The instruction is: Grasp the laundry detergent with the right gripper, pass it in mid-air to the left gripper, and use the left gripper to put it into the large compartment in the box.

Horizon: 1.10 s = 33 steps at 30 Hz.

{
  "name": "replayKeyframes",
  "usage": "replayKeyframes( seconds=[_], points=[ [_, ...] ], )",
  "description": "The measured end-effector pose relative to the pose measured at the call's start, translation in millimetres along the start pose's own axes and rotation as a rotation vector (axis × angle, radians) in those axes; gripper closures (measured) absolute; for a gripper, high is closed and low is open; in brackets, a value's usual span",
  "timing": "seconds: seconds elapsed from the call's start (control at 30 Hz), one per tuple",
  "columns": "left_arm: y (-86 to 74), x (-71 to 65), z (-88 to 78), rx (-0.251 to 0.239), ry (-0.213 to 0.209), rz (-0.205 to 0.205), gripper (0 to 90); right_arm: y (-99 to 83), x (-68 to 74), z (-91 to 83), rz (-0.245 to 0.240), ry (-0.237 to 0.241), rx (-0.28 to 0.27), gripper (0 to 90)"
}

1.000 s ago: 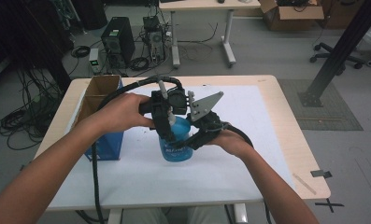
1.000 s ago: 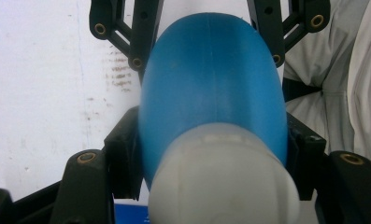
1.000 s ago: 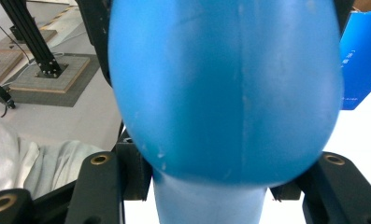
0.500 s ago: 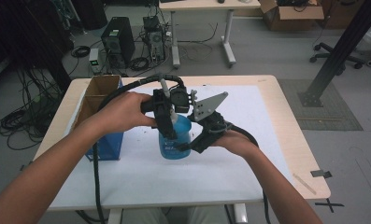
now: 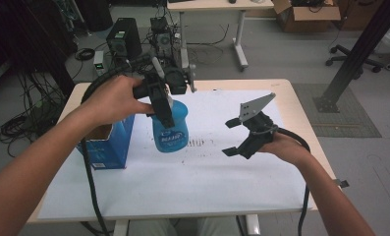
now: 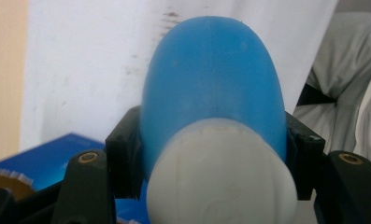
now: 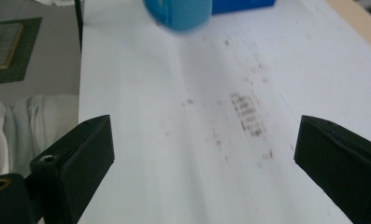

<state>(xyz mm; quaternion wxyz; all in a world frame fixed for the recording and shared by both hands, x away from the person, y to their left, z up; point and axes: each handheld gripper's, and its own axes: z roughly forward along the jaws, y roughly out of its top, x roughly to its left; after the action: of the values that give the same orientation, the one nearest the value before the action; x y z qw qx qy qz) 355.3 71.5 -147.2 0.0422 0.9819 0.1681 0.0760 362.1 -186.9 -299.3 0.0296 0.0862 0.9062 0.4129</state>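
A blue plastic bottle [image 5: 170,130] with a white cap [image 6: 220,177] hangs just above the table at centre left. My left gripper [image 5: 163,105] is shut on its upper part, and in the left gripper view the black jaws of this gripper [image 6: 213,163] press on both sides of the bottle [image 6: 211,84]. My right gripper [image 5: 229,137] is off to the right of the bottle, low over the paper. Its jaws have just been opening and stand wide with nothing between them [image 7: 202,163]. The bottle's base [image 7: 178,14] shows far ahead of them.
A white paper sheet [image 5: 207,182] with dark smudges [image 7: 246,116] covers the wooden table [image 5: 291,98]. An open blue box [image 5: 109,145] stands left of the bottle. Cables trail from both grippers. Beyond the table are computer cases, another desk and a black post.
The right gripper has let go of the bottle, opened wide and moved off to the right. The left gripper has raised the bottle off the table.
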Motion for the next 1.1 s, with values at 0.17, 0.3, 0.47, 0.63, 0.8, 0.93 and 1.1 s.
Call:
replayKeyframes(
  seconds=[0.17,0.3,0.47,0.63,0.8,0.93,1.1],
  points=[
    [-5.6,13.3,-19.7,0.002,0.053,-0.102,38.0,-10.0,-5.6,-24.7,0.049,-0.044,0.068,3.2],
    [-10.6,25.3,-36.5,-0.005,0.078,-0.181,38.0,-14.4,-6.4,-41.8,0.048,-0.08,0.104,4.5],
    [-16.6,38.9,-54.6,-0.012,0.111,-0.281,38.0,-16.6,-8.7,-60.7,0.042,-0.12,0.14,5.1],
    [-25.1,51.2,-67.5,-0.021,0.137,-0.392,38.0,-14.2,-10.2,-71.5,0.048,-0.139,0.145,5.2],
    [-37.2,62.7,-77.5,-0.036,0.164,-0.525,38.0,-11.3,-11.4,-81.1,0.047,-0.157,0.157,6.1],
    [-48.1,72.0,-81.9,-0.04,0.196,-0.631,38.0,-10.6,-13.1,-86.6,0.039,-0.176,0.156,7.2],
    [-66.2,83.7,-87.1,-0.035,0.201,-0.744,38.0,-8.2,-15.2,-88.8,0.04,-0.178,0.154,6.8]
  ],
)
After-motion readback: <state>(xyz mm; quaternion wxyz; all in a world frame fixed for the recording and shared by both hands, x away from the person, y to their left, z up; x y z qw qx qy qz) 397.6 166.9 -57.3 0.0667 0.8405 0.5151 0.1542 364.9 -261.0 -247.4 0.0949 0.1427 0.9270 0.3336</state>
